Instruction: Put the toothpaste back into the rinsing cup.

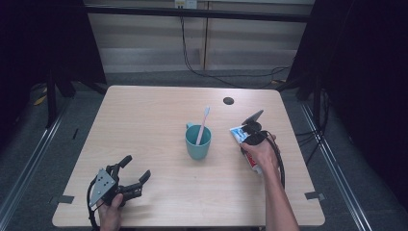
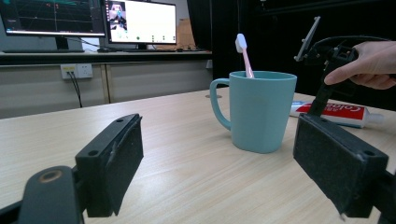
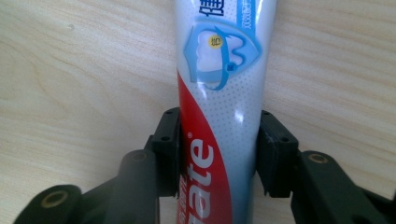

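Two grippers are at work, and only one has begun. On the left, the left gripper (image 1: pixel 136 171) rests on the worktop (image 1: pixel 144 110) near its front edge, jaws spread wide with nothing between them, pointed toward the teal cup (image 1: pixel 198 141). In the middle, that cup stands upright with a pink toothbrush (image 1: pixel 203 123) leaning in it, head up; that much looks settled. To the right of the cup, the toothpaste tube (image 1: pixel 239 134) lies flat on the worktop, and the right gripper (image 3: pixel 218 154) has come down across it: its pads press on both sides of the tube's printed body, so the grasp looks made. The tube has not left the wood. What is left, I judge, is lifting it and carrying it over, probably to the cup, which stands near but apart.
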Demonstrator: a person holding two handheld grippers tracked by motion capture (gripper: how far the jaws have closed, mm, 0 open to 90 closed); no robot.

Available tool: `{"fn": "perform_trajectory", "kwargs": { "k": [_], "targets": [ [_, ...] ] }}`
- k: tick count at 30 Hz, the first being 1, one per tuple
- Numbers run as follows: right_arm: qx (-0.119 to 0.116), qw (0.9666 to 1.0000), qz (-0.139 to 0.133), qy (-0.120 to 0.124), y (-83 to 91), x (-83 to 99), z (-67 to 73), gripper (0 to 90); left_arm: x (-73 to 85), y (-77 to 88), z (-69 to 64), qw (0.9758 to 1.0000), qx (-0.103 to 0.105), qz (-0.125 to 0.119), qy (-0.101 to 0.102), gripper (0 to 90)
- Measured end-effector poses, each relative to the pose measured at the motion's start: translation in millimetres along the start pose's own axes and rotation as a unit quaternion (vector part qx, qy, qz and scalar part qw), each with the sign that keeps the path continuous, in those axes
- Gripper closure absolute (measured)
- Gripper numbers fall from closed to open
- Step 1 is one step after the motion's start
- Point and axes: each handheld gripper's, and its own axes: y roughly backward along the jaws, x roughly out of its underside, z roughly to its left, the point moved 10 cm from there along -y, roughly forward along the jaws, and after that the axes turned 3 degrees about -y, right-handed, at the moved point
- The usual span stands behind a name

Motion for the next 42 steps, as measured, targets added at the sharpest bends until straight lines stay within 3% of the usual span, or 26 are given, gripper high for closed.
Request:
{"fn": "perform_trajectory", "kwargs": {
  "k": [8,20,30,33,42],
  "targets": [
    [-0.001,1.0,-0.004,0.008,5.2,1.4,4.0,68.8,0.0,-0.1,0.0,1.0,0.0,0.0,0.0,15.9],
    [-0.052,0.9975,-0.047,-0.012,9.5,5.3,5.1,71.6,0.0,-0.1,0.0,1.0,0.0,0.0,0.0,15.8],
    [-0.076,0.9923,-0.095,-0.022,23.0,2.0,3.5,72.0,0.1,0.0,0.1,1.0,-0.001,0.001,0.0,15.8],
    [-0.081,0.9894,-0.117,-0.031,29.1,-0.9,2.0,72.0,0.0,0.0,0.1,1.0,-0.001,0.0,0.0,15.8],
    [-0.092,0.9819,-0.164,-0.024,45.4,-6.8,4.7,72.0,0.1,0.0,0.1,1.0,-0.001,0.001,0.0,15.8]
  ]
}}
